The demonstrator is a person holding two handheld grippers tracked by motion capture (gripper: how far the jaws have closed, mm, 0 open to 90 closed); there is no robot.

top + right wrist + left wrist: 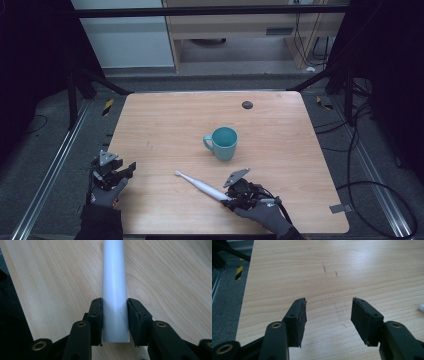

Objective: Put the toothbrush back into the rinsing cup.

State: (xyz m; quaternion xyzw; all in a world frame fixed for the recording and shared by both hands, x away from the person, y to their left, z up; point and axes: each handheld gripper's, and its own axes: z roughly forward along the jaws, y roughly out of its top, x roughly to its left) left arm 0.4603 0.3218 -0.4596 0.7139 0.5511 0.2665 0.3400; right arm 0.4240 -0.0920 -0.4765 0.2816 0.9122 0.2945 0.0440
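At the near right of the wooden surface (pixel 165 125), the right tongs (pixel 226 201) are clenched on the thick butt end of a white toothbrush (pixel 202 186). In the right gripper view both black pads press flat against either side of the handle (pixel 115 302), right at its blunt end, with no gap showing. The gloved right hand (pixel 265 212) comes in from the near edge behind them. The toothbrush runs away from the tongs toward the far left, its slim head end lying low over the wood near the middle; whether that tip touches the surface I cannot tell.

At the near left corner, the left tongs (pixel 131 168) are released, spread wide with nothing between the pads (pixel 298 320). In the left gripper view bare wood grain shows in the broad gap, and the pads hang just above the surface. The gloved left hand (pixel 107 195) holds them by the left edge.

Farther back, just right of centre, a teal mug (pixel 223 143) stands upright, handle toward the left, apart from the toothbrush. Near the far edge lies a small dark round spot (pixel 247 105).
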